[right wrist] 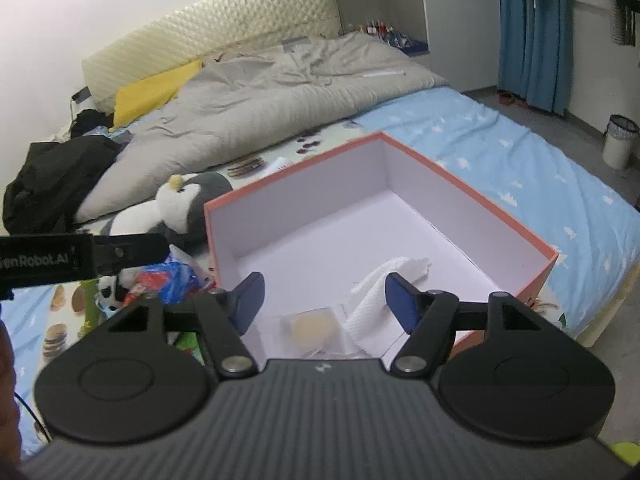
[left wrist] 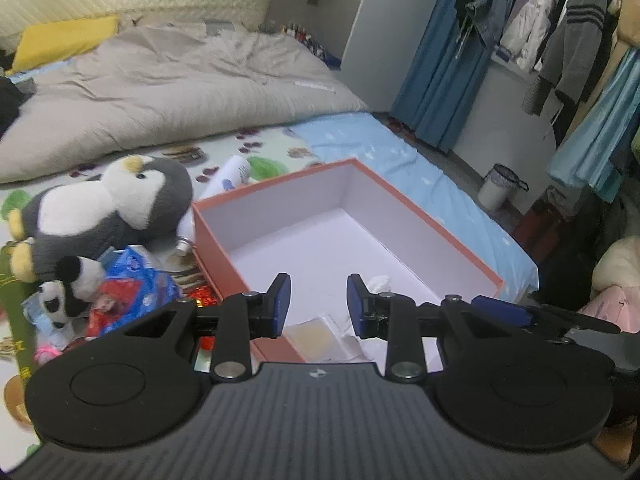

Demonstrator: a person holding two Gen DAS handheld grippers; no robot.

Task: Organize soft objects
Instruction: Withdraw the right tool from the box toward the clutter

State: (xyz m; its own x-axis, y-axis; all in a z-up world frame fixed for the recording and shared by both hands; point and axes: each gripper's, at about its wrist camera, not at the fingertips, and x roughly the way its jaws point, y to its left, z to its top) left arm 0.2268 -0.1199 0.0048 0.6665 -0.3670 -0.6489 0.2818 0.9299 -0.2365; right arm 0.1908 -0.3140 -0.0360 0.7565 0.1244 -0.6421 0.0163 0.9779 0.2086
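Grippers: right gripper [right wrist: 323, 300] wide, empty, over box [right wrist: 472, 192] near white cloth [right wrist: 384, 284]; left gripper [left wrist: 319, 304] narrower, empty. Penguin plush [left wrist: 108, 208] outside, left of box. Risk: jaw clips box wall, shifts it.

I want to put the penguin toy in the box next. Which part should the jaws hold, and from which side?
Probably grip the penguin across its grey back, coming from above with the open left gripper. It lies on its side left of the box; the head looks too wide for the jaws.
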